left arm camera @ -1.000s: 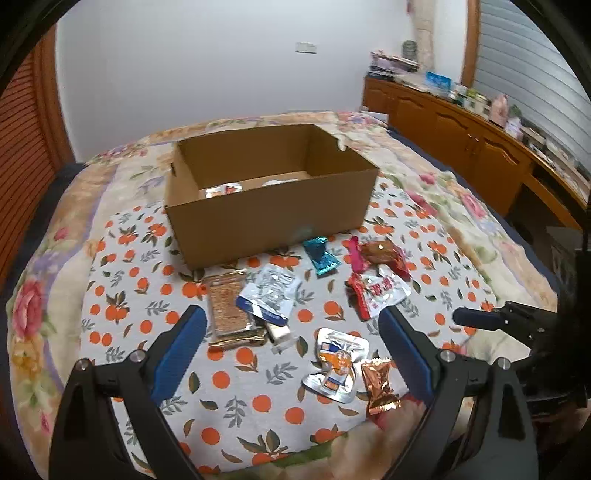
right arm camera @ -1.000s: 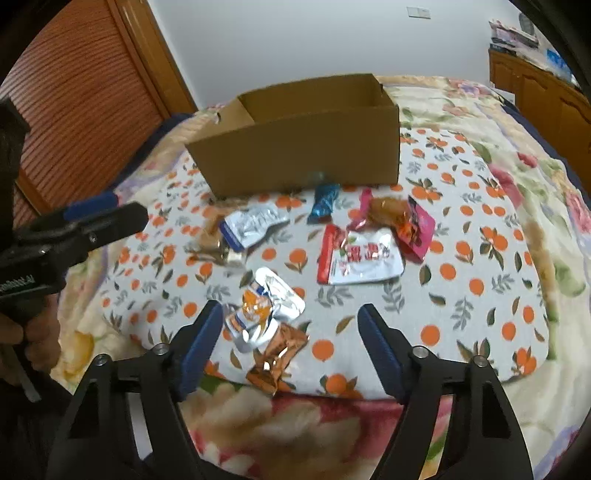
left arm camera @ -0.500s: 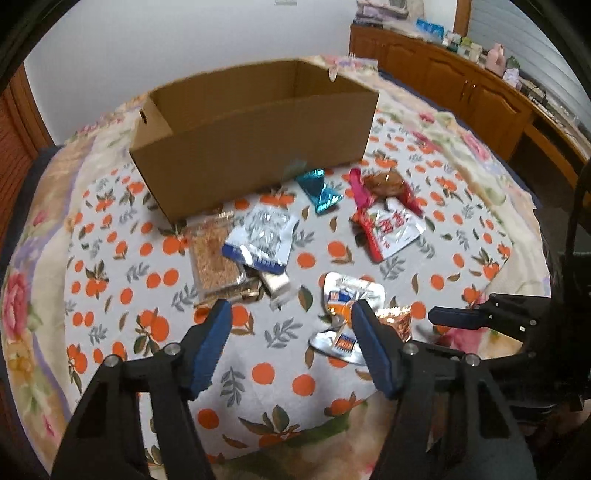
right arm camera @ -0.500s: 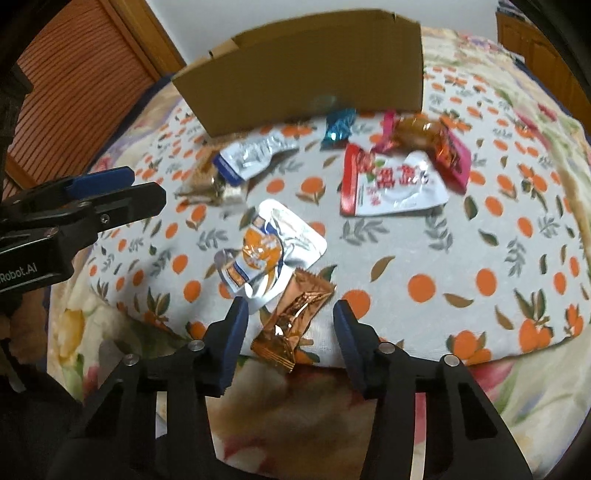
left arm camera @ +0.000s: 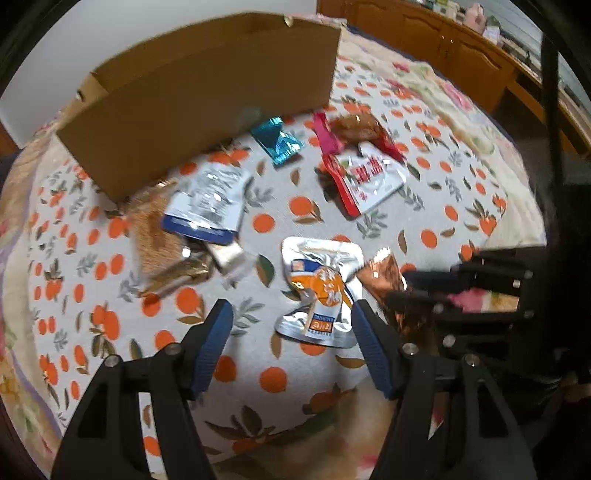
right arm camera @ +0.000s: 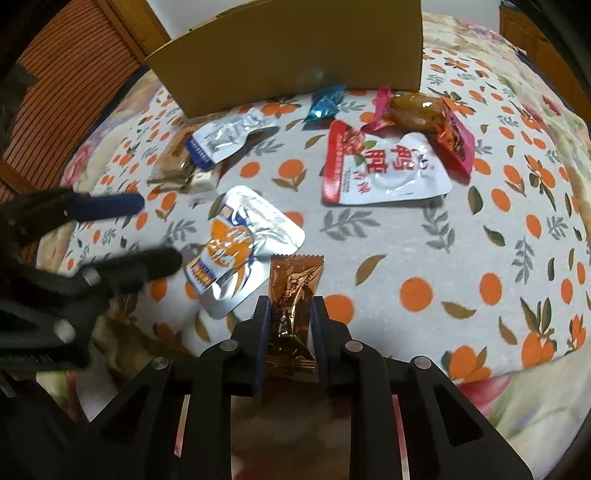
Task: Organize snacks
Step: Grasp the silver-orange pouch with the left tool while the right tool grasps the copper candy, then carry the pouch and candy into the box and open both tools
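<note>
Snack packets lie on an orange-print bedspread [left arm camera: 295, 218] in front of a cardboard box [left arm camera: 203, 92]. My right gripper [right arm camera: 290, 306] is shut on a brown candy wrapper [right arm camera: 293, 288] at the near edge of the cloth. The left wrist view shows the same wrapper [left arm camera: 380, 273] in that gripper [left arm camera: 399, 291]. My left gripper [left arm camera: 291, 317] points down, open, over a silver-and-orange pouch [left arm camera: 321, 288]. The pouch's lower end lies between the fingertips, and the left pad is apart from it. In the right wrist view the left gripper [right arm camera: 155, 236] flanks this pouch [right arm camera: 240, 247].
Near the box lie a teal candy [left arm camera: 277, 142], a red-and-white pouch [left arm camera: 369, 177], a pink-edged brown packet [left arm camera: 354, 127], a silver-and-blue pouch [left arm camera: 210, 199] and a brown cracker pack [left arm camera: 155, 232]. Wooden cabinets [left arm camera: 443, 33] stand at the right, a slatted wooden door [right arm camera: 74, 74] at the left.
Both grippers have come down toward the near packets. The right jaws have closed onto the brown candy wrapper. The left jaws have narrowed and now straddle the silver-and-orange pouch.
</note>
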Motion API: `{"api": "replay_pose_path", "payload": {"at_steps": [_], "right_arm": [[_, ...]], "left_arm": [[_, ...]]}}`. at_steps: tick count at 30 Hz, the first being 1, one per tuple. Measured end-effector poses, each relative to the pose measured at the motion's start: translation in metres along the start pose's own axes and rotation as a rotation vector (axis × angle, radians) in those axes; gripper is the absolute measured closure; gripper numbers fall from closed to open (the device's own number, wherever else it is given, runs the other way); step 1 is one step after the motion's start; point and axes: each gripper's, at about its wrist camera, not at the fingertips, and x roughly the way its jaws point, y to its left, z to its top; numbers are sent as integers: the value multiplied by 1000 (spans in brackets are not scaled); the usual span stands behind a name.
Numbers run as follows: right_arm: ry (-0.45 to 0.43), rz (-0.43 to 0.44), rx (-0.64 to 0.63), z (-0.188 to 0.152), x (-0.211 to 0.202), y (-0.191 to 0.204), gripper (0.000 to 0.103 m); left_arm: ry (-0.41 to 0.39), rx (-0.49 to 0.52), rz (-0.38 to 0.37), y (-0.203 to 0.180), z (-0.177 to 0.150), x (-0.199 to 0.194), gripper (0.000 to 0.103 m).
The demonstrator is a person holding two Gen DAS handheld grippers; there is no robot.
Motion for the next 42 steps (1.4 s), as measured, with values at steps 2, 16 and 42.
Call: {"api": "replay_pose_path", "payload": {"at_steps": [2,16,42], "right_arm": [[-2,-2,9,2,0,-5,83],[-15,-13,34,8,-3,-19,83],[-59,-4,-44,17,-5,-11,84]], "left_arm": [[14,5,-15,-2,1,7,37],[91,67,-25,-24,8,45,52],[-42,-67,-16,7,21,0,68]]}}
